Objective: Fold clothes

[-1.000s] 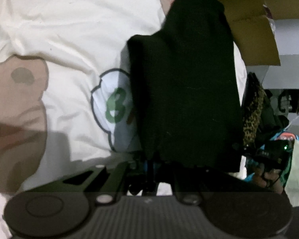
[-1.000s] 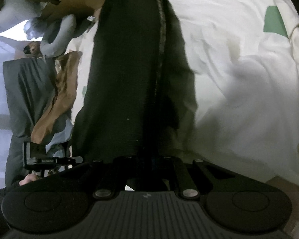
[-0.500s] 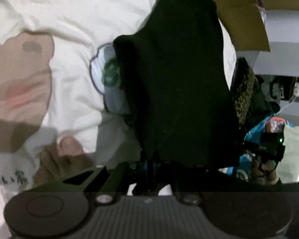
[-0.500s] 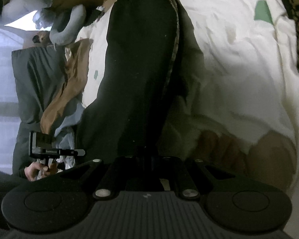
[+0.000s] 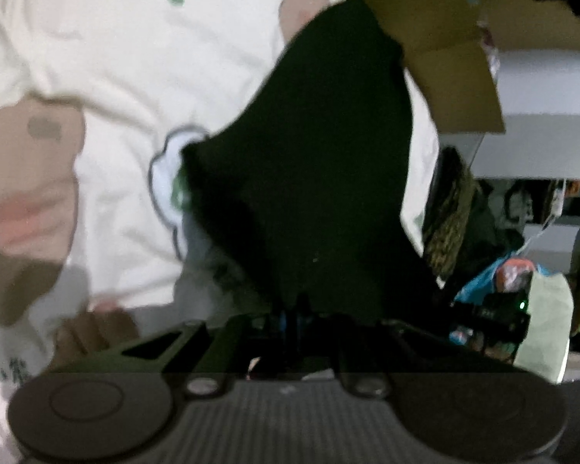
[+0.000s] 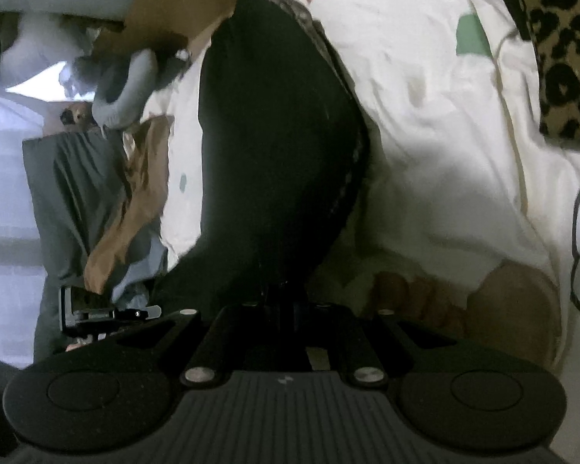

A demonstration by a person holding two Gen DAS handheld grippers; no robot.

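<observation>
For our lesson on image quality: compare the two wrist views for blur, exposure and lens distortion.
Left wrist view: motion-blurred, the printed white bedding is smeared; the black garment is underexposed and without detail. Right wrist view: sharper, the leopard-print fabric is crisp; the garment is still very dark and shadows the sheet. Both views: fisheye curvature bends the edges.

black garment hiding fingers, bedsheet blurred

both grippers clamped tight
</observation>
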